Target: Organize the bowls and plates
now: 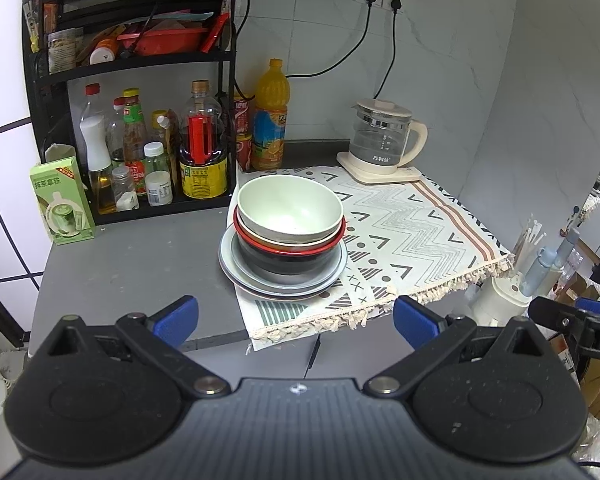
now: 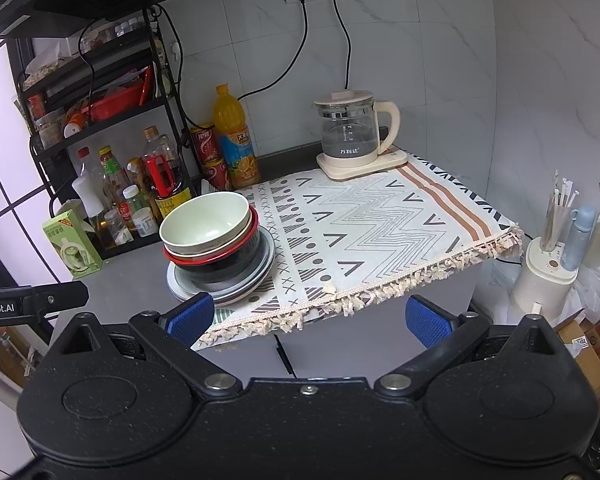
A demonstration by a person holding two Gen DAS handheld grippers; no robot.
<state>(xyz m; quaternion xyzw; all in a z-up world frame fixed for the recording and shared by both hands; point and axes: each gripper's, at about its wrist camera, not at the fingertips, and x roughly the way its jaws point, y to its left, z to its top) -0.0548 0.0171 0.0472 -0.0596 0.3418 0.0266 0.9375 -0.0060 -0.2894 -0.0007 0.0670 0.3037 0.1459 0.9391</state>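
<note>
A pale green bowl (image 1: 290, 210) (image 2: 205, 220) tops a stack: under it a cream bowl, a red-rimmed bowl (image 1: 292, 246) (image 2: 216, 254) and a dark bowl, all on grey plates (image 1: 280, 278) (image 2: 224, 284). The stack sits at the left edge of a patterned cloth (image 1: 412, 232) (image 2: 380, 232). My left gripper (image 1: 296, 322) hangs open in front of the counter edge, short of the stack, holding nothing. My right gripper (image 2: 310, 320) is open too, below the cloth's fringe, its left pad close to the plates' near rim. The right gripper's tip (image 1: 572, 320) shows at the left wrist view's right edge.
A black rack (image 1: 132, 80) (image 2: 100, 92) of sauce bottles stands left of the stack, with a green carton (image 1: 62, 200) (image 2: 72, 244) beside it. An orange juice bottle (image 1: 272, 116) (image 2: 236, 140) and a glass kettle (image 1: 384, 136) (image 2: 352, 132) stand at the back. White appliance with straws (image 2: 548, 268) at right.
</note>
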